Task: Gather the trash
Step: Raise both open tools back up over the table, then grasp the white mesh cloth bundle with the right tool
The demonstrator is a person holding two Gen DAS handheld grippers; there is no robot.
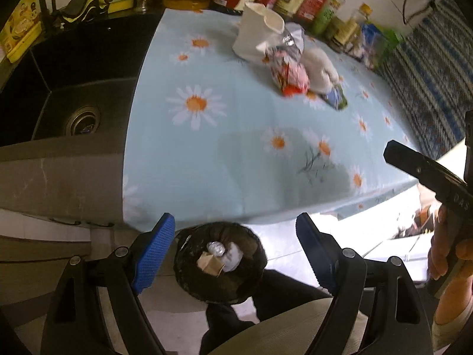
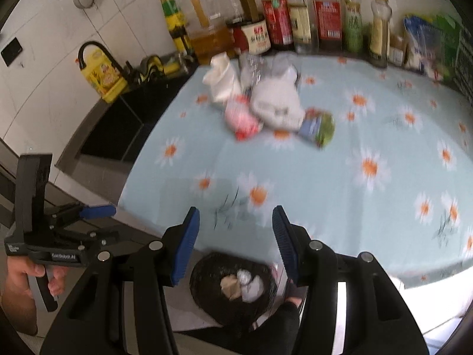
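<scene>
Daisy-print counter (image 2: pixel 340 195) has the trash pile (image 2: pixel 266 106) at its far side, bin (image 2: pixel 236 284) below the near edge. Your left gripper (image 1: pixel 235 245) and right gripper (image 2: pixel 235 236) both hang spread wide, holding nothing, so reach far and pinch one loose piece at a time.

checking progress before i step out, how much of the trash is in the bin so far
Partly done. The black-lined bin below the counter edge already holds a few crumpled pieces. Nothing is in hand: the left gripper and right gripper both have open, empty jaws. A pile of trash is left on the floral cloth.
</scene>
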